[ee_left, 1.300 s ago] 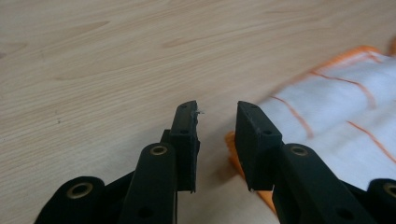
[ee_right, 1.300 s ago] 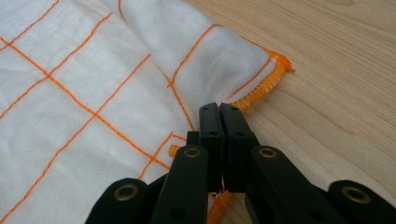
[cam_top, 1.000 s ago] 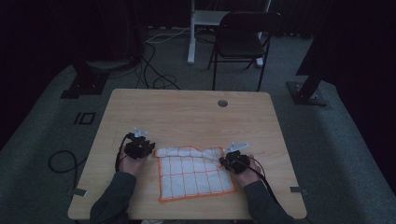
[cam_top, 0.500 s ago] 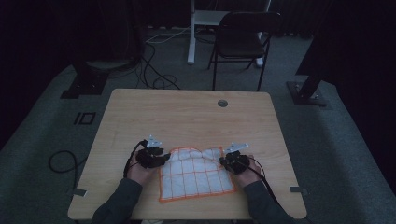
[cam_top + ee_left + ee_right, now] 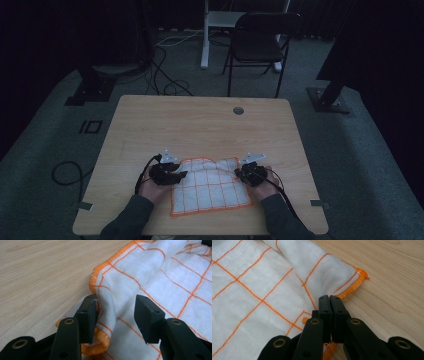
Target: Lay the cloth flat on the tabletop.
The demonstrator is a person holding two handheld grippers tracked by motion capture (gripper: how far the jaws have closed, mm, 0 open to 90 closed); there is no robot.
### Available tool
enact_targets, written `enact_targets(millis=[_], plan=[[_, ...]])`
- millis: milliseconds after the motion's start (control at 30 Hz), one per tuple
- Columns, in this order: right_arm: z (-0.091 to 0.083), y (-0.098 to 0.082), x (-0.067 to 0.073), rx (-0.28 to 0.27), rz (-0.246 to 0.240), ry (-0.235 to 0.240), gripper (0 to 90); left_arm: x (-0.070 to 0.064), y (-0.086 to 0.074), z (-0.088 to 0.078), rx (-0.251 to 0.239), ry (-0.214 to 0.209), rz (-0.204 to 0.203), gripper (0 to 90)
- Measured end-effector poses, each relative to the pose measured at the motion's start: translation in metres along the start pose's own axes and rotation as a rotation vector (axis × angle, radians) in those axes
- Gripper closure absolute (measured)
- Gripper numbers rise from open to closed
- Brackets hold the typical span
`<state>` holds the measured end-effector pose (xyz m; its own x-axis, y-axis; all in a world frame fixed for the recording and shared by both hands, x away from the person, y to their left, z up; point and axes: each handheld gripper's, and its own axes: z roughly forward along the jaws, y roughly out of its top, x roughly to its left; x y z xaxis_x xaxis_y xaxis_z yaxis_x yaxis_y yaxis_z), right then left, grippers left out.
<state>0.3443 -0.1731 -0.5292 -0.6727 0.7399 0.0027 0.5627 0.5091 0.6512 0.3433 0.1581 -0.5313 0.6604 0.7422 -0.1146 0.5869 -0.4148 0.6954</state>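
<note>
On the left of the high view, the left hand (image 5: 150, 182) holds the left gripper (image 5: 176, 175) at the left edge of the cloth (image 5: 210, 186), a white cloth with an orange grid and an orange stitched hem that lies on the near half of the wooden table (image 5: 200, 120), between the two hands. In the left gripper view the jaws stand well apart and have just been opening; a raised fold of the cloth's (image 5: 160, 277) hem stands up between them, leaning against the inner face of the left-hand pad while the right-hand pad is clear of it, so nothing is pinched there. The hem curls in a loop below that pad, close to the gripper body. Across the middle the cloth lies mostly flat, with its far edge rumpled and slightly lifted near the far right corner. On the right, the right hand (image 5: 267, 185) holds the right gripper (image 5: 242, 172) at the cloth's right edge, near that far corner. In the right gripper view the jaws are pressed together with hardly any gap, and the cloth's (image 5: 262, 285) edge is clamped between them: the orange hem comes out below the pads and the fabric rises in a ridge from the tips toward the corner (image 5: 360, 273), which rests on bare wood just beyond.
</note>
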Motion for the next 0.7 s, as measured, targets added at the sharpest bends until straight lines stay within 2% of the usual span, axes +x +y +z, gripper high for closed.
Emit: enact_targets(millis=[33,133,233,367,533,633,667,700], plan=[[0.000,0.000,0.000,-0.001,-0.001,0.000,88.9,-0.001,0.000,-0.002,-0.003,0.007,0.000,55.8],[0.000,0.000,0.000,-0.001,-0.001,0.000,88.9,0.000,0.001,-0.006,-0.010,0.048,0.006,68.8],[0.000,0.000,0.000,-0.001,0.000,-0.001,88.9,0.006,0.003,-0.013,-0.033,0.100,-0.009,76.1],[0.000,0.000,0.000,-0.002,0.001,0.000,88.9,0.016,0.004,-0.023,-0.076,0.160,-0.054,77.3],[0.000,0.000,0.000,-0.003,0.002,0.000,88.9,0.017,0.001,-0.024,-0.076,0.176,-0.069,77.3],[0.000,0.000,0.000,-0.004,0.002,0.000,88.9,0.021,-0.001,-0.026,-0.092,0.171,-0.114,76.4],[0.000,-0.001,0.000,-0.004,0.002,0.000,88.9,0.022,-0.001,-0.026,-0.093,0.181,-0.122,75.1],[0.000,-0.001,0.000,-0.004,0.002,0.000,88.8,0.024,-0.002,-0.027,-0.090,0.211,-0.130,75.1]])
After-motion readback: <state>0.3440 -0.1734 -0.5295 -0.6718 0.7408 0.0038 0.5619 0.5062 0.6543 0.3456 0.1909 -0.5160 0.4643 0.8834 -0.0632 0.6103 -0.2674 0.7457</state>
